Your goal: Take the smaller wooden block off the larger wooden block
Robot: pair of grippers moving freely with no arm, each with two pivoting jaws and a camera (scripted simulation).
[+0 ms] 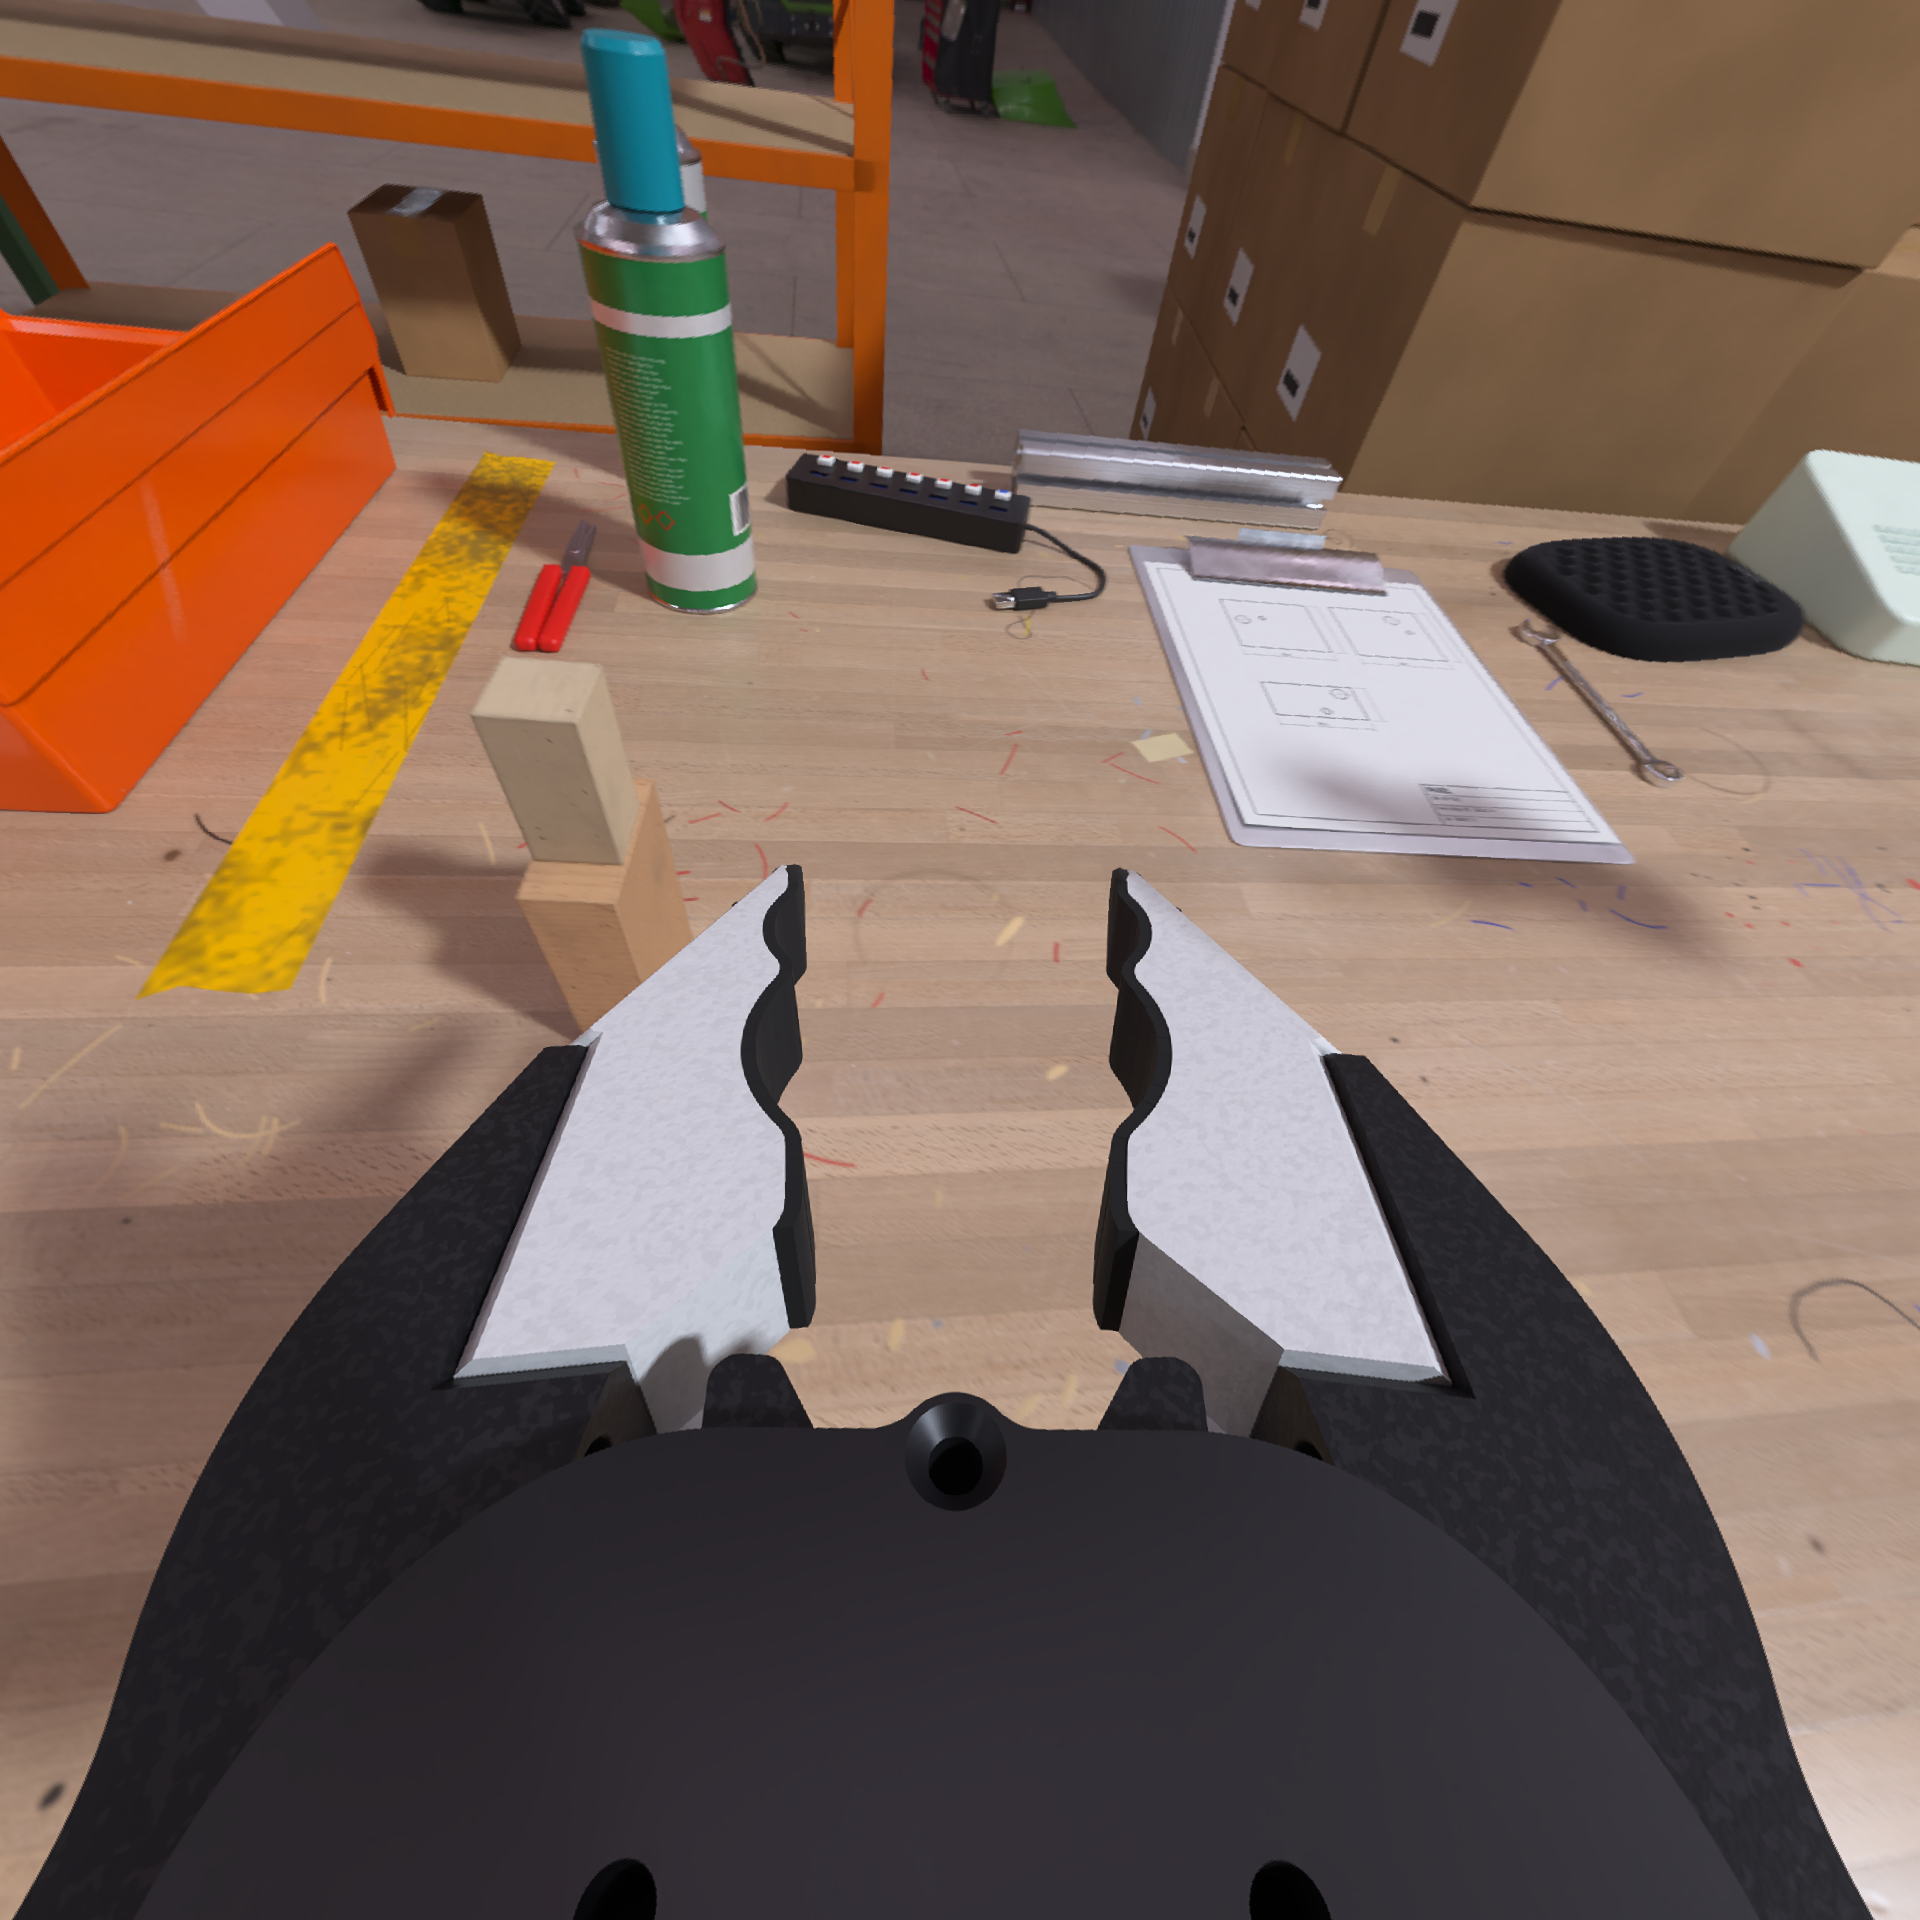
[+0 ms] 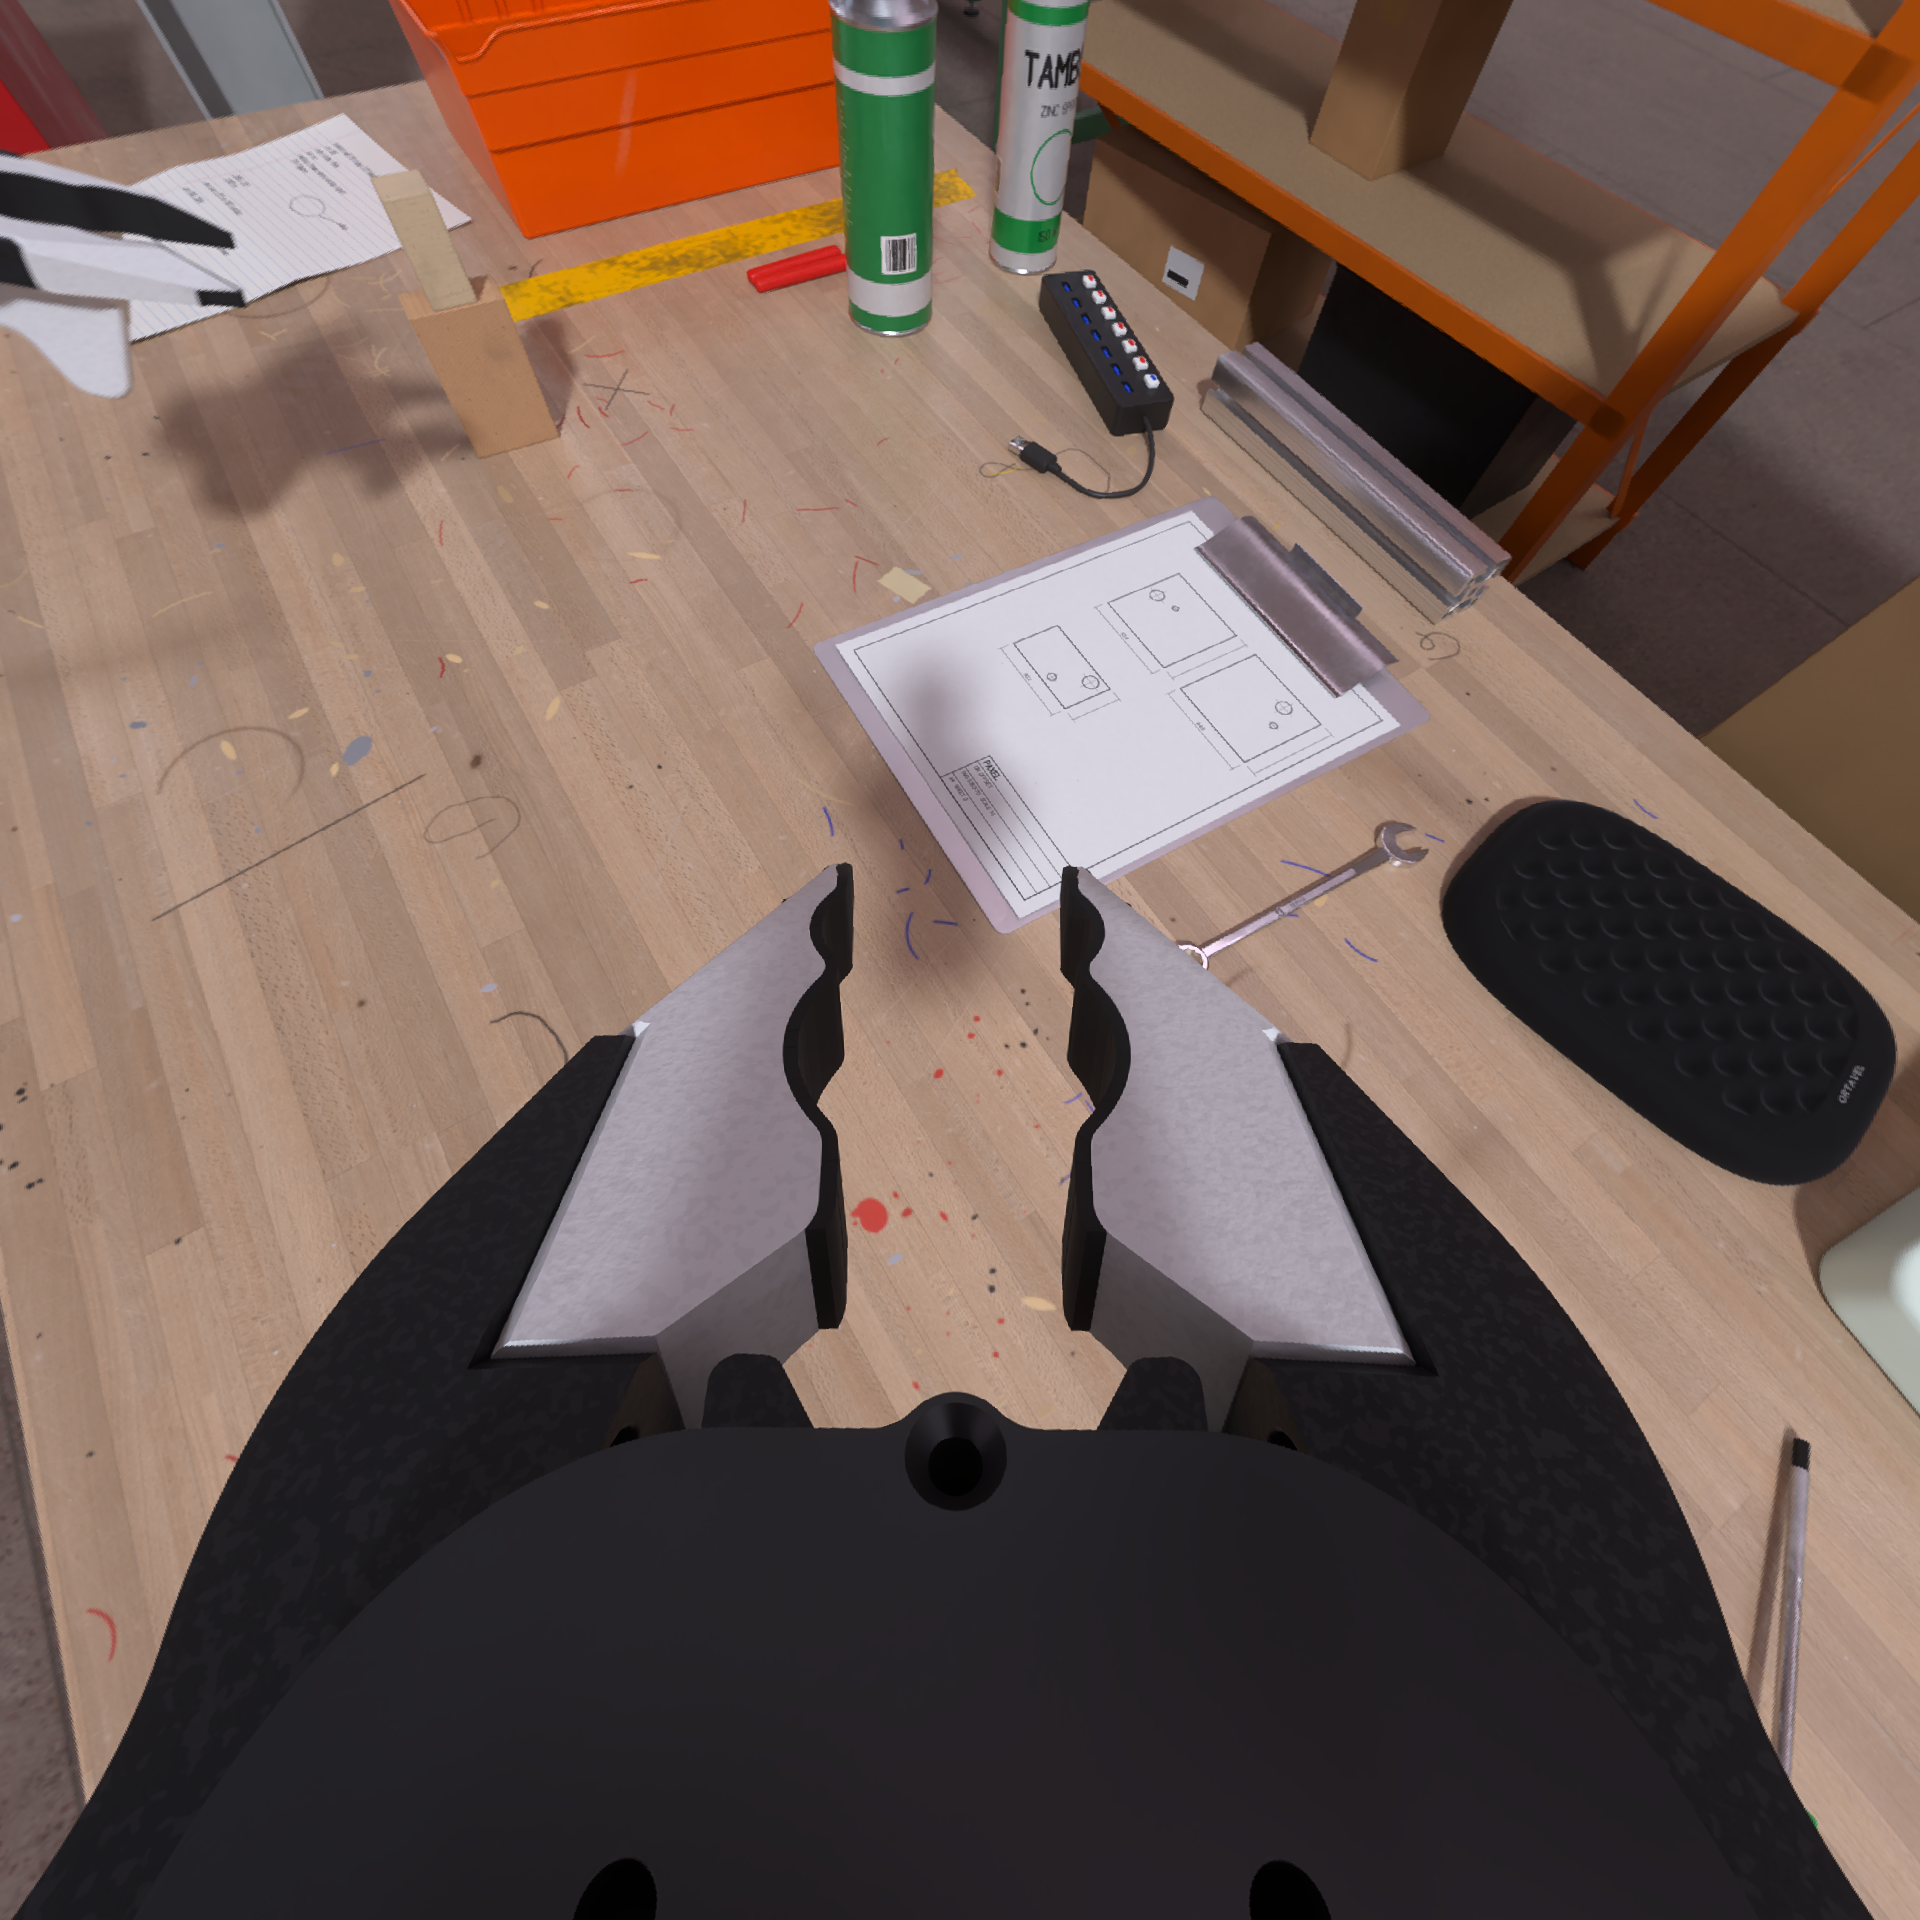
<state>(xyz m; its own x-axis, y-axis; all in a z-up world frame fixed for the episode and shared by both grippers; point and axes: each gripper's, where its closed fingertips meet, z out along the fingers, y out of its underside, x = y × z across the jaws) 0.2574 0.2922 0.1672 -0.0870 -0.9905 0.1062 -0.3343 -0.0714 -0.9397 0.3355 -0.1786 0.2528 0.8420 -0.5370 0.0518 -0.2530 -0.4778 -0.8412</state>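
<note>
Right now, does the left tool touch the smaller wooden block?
Apart. In the right wrist view the left tool is open and short of the smaller wooden block, with paper and bench visible between them. The block stands on the larger wooden block.

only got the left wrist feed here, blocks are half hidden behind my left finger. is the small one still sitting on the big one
Observer: Yes. In the right wrist view the smaller wooden block stands upright on top of the larger wooden block, with nothing in front of them.
Operator: where's the right gripper, cant see it
Observer: The right gripper hangs open over bare table near the corner of the clipboard, far from the blocks.
Operator: anything behind the blocks i'm missing
Observer: A lined paper sheet lies flat on the table beyond them, next to the orange bin.
Operator: how does my gripper look from there
Observer: The left gripper shows at the frame's left edge, fingers pointing toward the smaller block, not touching it.
</note>
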